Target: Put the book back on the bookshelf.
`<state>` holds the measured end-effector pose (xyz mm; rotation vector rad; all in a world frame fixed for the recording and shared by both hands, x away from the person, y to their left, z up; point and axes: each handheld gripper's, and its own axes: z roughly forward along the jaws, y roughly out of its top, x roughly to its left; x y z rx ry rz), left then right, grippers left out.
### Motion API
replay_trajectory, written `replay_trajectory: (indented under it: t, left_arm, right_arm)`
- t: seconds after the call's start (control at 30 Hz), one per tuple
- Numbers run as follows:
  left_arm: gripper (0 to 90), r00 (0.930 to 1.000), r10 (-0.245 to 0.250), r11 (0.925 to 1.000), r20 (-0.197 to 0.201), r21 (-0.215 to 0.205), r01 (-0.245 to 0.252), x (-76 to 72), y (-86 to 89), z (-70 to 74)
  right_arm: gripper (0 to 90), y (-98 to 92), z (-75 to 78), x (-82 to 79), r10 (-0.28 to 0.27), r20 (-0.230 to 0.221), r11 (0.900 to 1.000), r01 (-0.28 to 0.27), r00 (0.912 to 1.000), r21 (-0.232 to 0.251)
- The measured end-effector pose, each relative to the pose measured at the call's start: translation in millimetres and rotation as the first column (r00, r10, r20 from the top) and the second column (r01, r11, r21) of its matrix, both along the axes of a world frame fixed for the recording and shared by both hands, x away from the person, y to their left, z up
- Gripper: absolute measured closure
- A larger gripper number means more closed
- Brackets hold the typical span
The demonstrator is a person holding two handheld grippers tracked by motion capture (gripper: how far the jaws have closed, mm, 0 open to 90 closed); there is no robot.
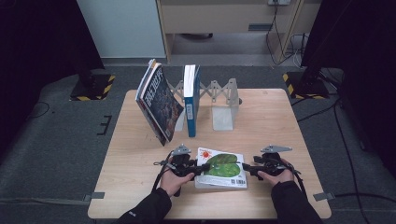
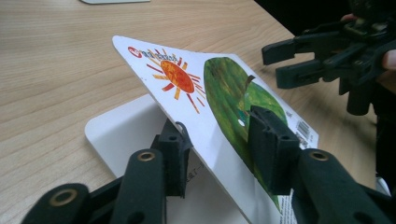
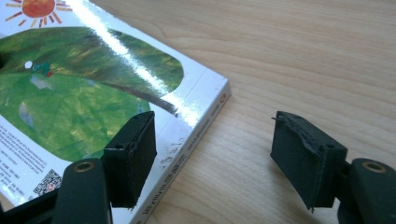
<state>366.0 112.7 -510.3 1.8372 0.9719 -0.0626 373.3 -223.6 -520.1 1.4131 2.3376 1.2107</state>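
The left gripper (image 2: pixel 219 149) pinches the lifted cover of the picture book (image 2: pixel 224 93) — one pad above, one beneath. The right gripper (image 3: pixel 215 158) stands open beside the book's spine; beyond both, a bookstand (image 1: pixel 219 100).

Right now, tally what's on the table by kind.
Books standing in the rack: 2
Books lying flat: 1
Expanding book racks: 1
Handheld grippers: 2
Total: 6
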Motion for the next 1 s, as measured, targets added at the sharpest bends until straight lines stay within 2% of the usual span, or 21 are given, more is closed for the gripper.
replay_trajectory:
  t: [0.1, 0.17, 0.47, 0.63, 0.73, 0.83, 1.0]
  left_arm:
    - [65.2, 0.9999, -0.008, 0.9997, 0.007, -0.023, 0.008, -1.1, -0.6, 2.1]
    - [67.5, 0.9994, -0.018, 0.9993, 0.03, -0.033, 0.019, -1.9, -1.1, 4.4]
    - [68.5, 0.9938, -0.04, 0.9992, 0.104, -0.005, 0.041, -4.6, -4.3, 9.9]
    - [68.4, 0.9839, -0.063, 0.9979, 0.167, 0.02, 0.061, -7.3, -6.4, 14.0]
    - [68.4, 0.9799, -0.076, 0.9971, 0.185, 0.022, 0.073, -8.2, -5.9, 14.7]
    - [68.4, 0.9821, -0.074, 0.9973, 0.173, 0.013, 0.073, -7.4, -4.9, 14.6]
    - [67.4, 0.9937, -0.058, 0.9982, 0.096, -0.006, 0.059, -2.1, -0.8, 10.6]
  right_arm:
    - [30.0, 1.9, -1.3, -0.2, 0.005, -0.011, 1.0, -0.005, 0.9999, 0.012]
    - [29.6, 2.5, -2.1, 0.0, 0.013, -0.012, 1.0, -0.013, 0.9998, 0.018]
    - [29.2, 6.4, -4.2, -0.7, 0.03, -0.041, 0.999, -0.028, 0.9987, 0.047]
    - [28.9, 7.5, -4.8, -0.6, 0.041, -0.047, 0.997, -0.038, 0.9981, 0.072]
    - [28.1, 7.9, -5.3, -0.1, 0.052, -0.043, 0.995, -0.048, 0.9978, 0.083]
    - [27.0, 8.2, -5.2, 0.3, 0.053, -0.046, 0.994, -0.048, 0.9975, 0.102]
    - [27.5, 9.0, -7.1, 0.6, 0.06, -0.054, 0.995, -0.055, 0.9967, 0.083]
